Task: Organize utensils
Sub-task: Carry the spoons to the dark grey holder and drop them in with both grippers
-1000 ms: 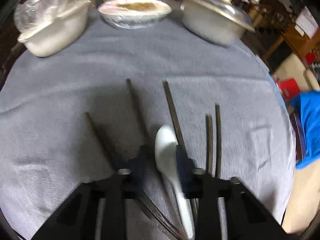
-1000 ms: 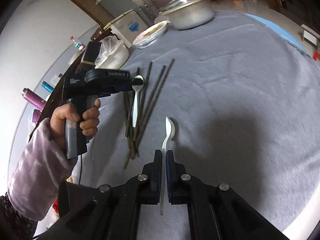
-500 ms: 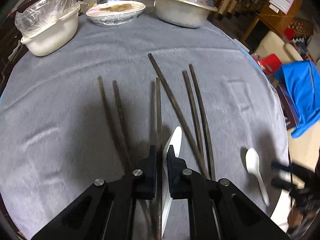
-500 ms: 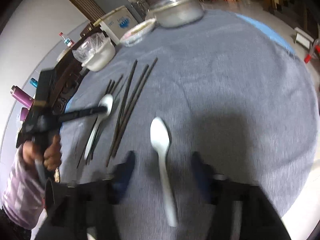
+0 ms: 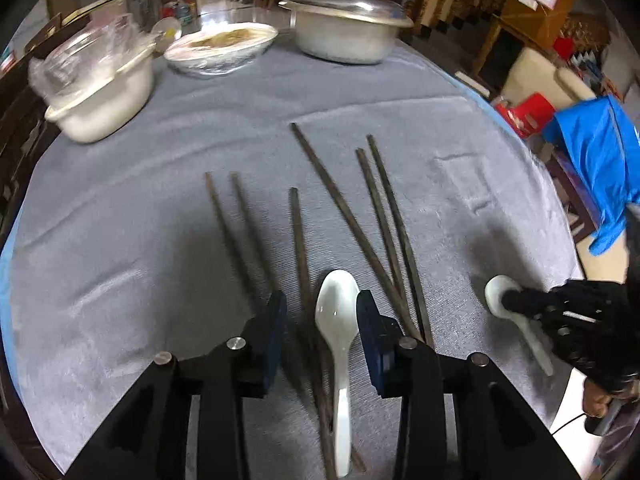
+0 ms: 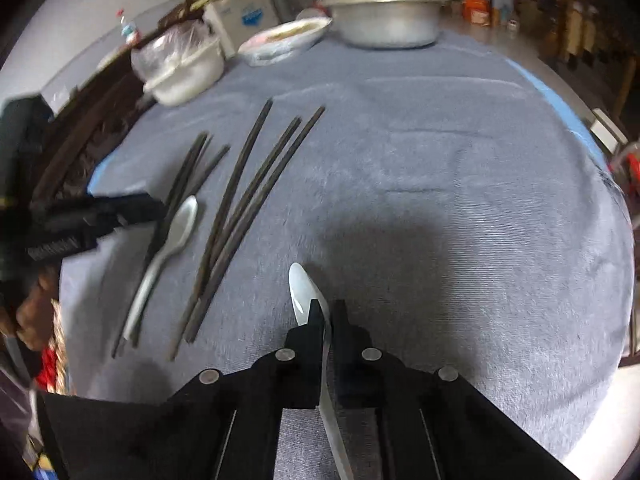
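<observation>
Several dark chopsticks [image 5: 344, 208] lie fanned out on the grey tablecloth [image 5: 120, 240]. A white spoon [image 5: 336, 312] lies across their near ends, between the fingers of my left gripper [image 5: 322, 300]. Its jaws are opening and the pads stand clear of the spoon. In the right wrist view the same spoon [image 6: 176, 236] lies beside the left gripper [image 6: 156, 210]. My right gripper [image 6: 326, 308] is shut on the neck of a second white spoon [image 6: 300, 284], right of the chopsticks [image 6: 248, 184]. That spoon [image 5: 494, 292] and the right gripper [image 5: 510, 300] also show in the left wrist view.
At the back of the table stand a white bowl under plastic [image 5: 104, 96], a film-covered dish [image 5: 224, 48] and a lidded metal pot [image 5: 348, 32]. A blue cloth [image 5: 592, 152] hangs past the table's right edge. A hand [image 6: 32, 320] holds the left gripper.
My left gripper's jaws have parted from the spoon they were shut on, and it now lies on the chopsticks. The right gripper, open half a second ago, has closed on the second spoon.
</observation>
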A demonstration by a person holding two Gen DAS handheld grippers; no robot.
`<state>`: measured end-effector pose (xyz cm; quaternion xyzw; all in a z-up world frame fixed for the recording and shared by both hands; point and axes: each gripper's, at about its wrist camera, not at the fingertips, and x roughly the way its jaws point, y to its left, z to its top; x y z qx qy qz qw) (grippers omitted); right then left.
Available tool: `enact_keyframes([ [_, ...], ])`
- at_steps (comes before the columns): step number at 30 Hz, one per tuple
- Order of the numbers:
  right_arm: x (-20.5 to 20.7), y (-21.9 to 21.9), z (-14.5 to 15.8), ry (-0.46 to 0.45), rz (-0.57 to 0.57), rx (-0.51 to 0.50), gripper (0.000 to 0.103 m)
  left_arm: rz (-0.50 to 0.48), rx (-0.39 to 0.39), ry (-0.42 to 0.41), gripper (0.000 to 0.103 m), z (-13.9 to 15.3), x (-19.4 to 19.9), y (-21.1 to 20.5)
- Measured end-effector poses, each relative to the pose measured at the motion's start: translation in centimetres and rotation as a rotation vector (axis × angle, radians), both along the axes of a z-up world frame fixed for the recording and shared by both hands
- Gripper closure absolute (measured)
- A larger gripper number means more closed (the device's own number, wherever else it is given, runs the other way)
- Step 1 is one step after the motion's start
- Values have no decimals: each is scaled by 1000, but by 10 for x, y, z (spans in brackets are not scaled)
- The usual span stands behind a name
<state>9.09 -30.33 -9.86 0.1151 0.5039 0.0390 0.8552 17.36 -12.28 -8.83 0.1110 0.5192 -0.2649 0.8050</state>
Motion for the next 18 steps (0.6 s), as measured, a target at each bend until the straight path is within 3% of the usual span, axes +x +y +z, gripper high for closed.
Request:
enact_keyframes([
  [8,-42,-24,18,-109,-82,260,98,-43,28,13,67,-25,-1,-31],
  [11,-53,-23,19,-120,-95,302,98,-48,52,-18,91,-24,-5,-29],
  [12,-57,-22,18,-125,-97,312,98,-44,44,-6,95,-23,-4,-27],
  [16,-68,-18,27,-174,-111,345,98,-8,21,-5,101,-11,-5,-10],
  [18,-76,-16,37,-223,-116,386,98,29,-27,-9,101,-1,-7,4],
])
